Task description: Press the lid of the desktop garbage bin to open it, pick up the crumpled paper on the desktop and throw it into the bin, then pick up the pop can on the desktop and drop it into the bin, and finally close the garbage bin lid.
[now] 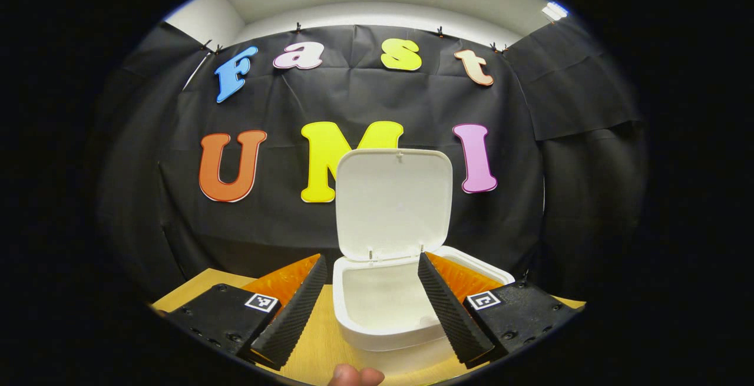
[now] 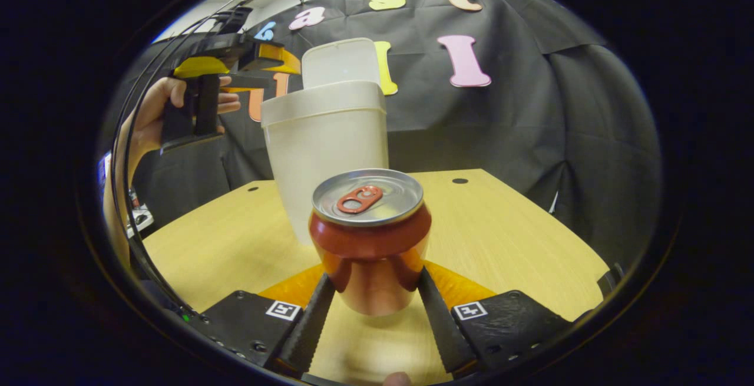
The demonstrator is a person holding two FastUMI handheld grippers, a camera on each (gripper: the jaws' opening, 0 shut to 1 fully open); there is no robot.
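Observation:
The white desktop bin (image 1: 377, 327) stands open, its lid (image 1: 393, 203) upright at the back. My left gripper (image 1: 371, 259) hovers over the bin's mouth, open, with nothing between its fingers. In the right gripper view a red pop can (image 2: 370, 238) with a silver top stands upright between my right gripper's (image 2: 374, 277) fingers, which press on both its sides. The bin (image 2: 324, 138) rises right behind the can, lid (image 2: 339, 62) up. A hand holds the left gripper (image 2: 265, 68) high beside the bin's rim, at the upper left.
The wooden table (image 2: 500, 227) spreads out to the right of the bin and has small dark holes near its far edge. Black cloth walls close in behind and on both sides. A thumb tip (image 1: 353, 375) shows at the bottom edge.

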